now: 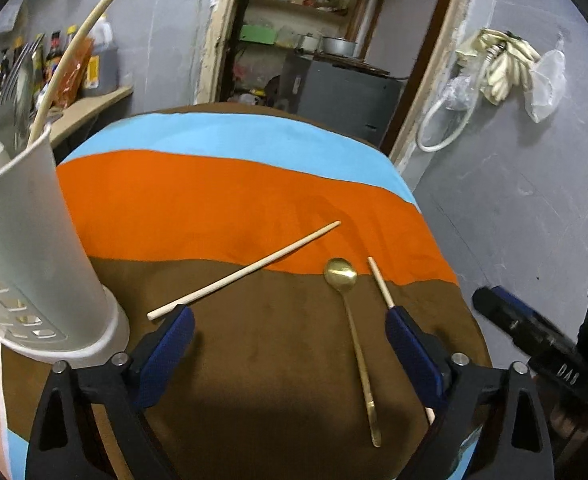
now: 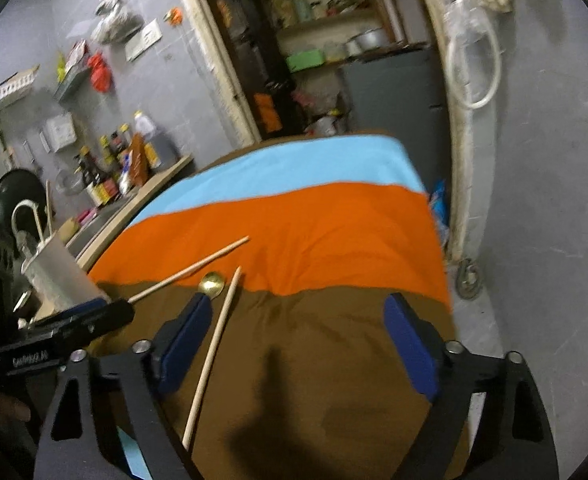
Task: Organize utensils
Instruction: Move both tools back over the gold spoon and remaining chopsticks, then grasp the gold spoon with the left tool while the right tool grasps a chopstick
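Note:
A white utensil holder [image 1: 34, 248] stands at the table's left with a fork [image 1: 14, 80] and a chopstick [image 1: 74, 56] in it; it also shows in the right wrist view [image 2: 54, 276]. Two loose wooden chopsticks [image 1: 246, 270] [image 1: 380, 282] and a gold spoon [image 1: 350, 320] lie on the striped cloth. My left gripper [image 1: 290, 320] is open above the cloth, the spoon between its fingers. My right gripper [image 2: 302, 316] is open and empty; one chopstick [image 2: 214, 348] lies by its left finger, beside the spoon bowl [image 2: 211, 283] and the other chopstick [image 2: 190, 270].
The cloth [image 1: 234, 200] has blue, orange and brown bands and covers a small table. A side shelf with sauce bottles [image 2: 110, 168] stands at the left. A doorway with shelves [image 1: 302, 20] is behind. The right gripper's body [image 1: 534, 340] shows at the right edge.

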Action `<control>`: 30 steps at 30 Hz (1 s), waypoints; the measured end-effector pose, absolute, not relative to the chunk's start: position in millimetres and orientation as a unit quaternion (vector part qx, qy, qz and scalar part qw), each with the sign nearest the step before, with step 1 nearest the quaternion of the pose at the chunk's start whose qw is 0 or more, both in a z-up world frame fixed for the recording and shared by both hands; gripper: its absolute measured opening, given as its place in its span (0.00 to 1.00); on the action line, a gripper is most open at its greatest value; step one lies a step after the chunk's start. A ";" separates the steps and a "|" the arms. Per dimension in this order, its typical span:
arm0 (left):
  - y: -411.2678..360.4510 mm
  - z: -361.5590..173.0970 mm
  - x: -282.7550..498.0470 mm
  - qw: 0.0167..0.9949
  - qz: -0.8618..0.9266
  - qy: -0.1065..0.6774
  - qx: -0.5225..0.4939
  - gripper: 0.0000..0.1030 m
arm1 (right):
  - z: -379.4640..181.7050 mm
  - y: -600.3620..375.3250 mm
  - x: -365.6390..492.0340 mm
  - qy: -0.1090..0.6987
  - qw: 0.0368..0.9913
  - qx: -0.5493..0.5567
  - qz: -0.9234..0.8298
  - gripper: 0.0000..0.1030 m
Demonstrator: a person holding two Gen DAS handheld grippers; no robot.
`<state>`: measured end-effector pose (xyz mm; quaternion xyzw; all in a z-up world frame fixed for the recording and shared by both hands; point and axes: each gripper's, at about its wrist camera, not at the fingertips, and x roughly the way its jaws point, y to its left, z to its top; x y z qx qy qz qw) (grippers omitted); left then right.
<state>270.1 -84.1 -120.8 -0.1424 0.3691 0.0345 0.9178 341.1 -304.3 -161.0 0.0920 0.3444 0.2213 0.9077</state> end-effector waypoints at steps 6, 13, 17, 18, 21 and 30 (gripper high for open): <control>-75.0 -125.4 270.2 0.913 0.031 0.370 -0.169 0.85 | -174.1 -276.2 344.7 0.373 0.887 0.056 0.265 0.57; -75.4 -127.2 273.1 0.911 0.026 0.374 -0.171 0.82 | -180.1 -251.8 354.1 0.398 0.867 0.018 0.299 0.51; -75.4 -128.9 275.4 0.910 0.023 0.377 -0.172 0.80 | -183.2 -239.4 355.9 0.408 0.865 -0.011 0.291 0.44; -75.3 -129.4 275.9 0.909 0.022 0.378 -0.172 0.80 | -182.9 -238.8 356.3 0.409 0.866 -0.015 0.287 0.41; -77.5 -131.7 279.4 0.908 0.014 0.382 -0.170 0.76 | -180.5 -244.5 358.1 0.409 0.869 -0.011 0.279 0.34; -92.4 -146.8 304.8 0.891 -0.056 0.419 -0.166 0.44 | -182.1 -262.1 368.2 0.414 0.870 0.004 0.268 0.23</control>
